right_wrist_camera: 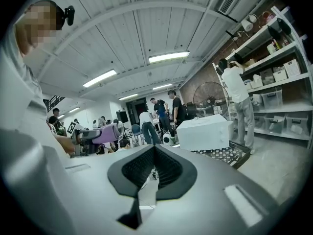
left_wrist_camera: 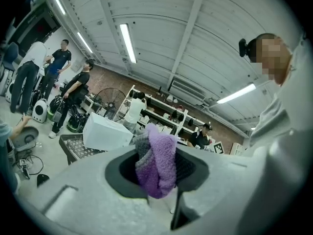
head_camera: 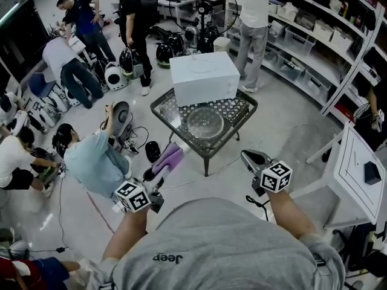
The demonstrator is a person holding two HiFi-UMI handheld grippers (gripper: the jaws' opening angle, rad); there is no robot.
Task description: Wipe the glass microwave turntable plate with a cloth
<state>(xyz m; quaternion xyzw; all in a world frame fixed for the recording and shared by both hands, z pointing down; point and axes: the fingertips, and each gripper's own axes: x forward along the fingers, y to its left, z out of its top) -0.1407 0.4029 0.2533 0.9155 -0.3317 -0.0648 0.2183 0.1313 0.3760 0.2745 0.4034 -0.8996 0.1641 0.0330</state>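
— What do we have underfoot?
— We stand on a pale, glossy floor [head_camera: 284, 125], with cables trailing across it at our left.
— And along the sides?
— On our right we see open white shelving [head_camera: 314, 29] loaded with bins, and nearer us a white cabinet [head_camera: 354, 168].
— In the middle?
— We face a small dark-framed table [head_camera: 236, 109] with a patterned top; a big standing fan [head_camera: 202, 2] rises beyond it.
— Overhead?
— We have a white ribbed ceiling [left_wrist_camera: 161, 23] with long tube lights [left_wrist_camera: 128, 43], and a brown brick wall [left_wrist_camera: 146, 84] at the far end.
— Anyone about?
— We see several people standing or crouching among gear at the left.
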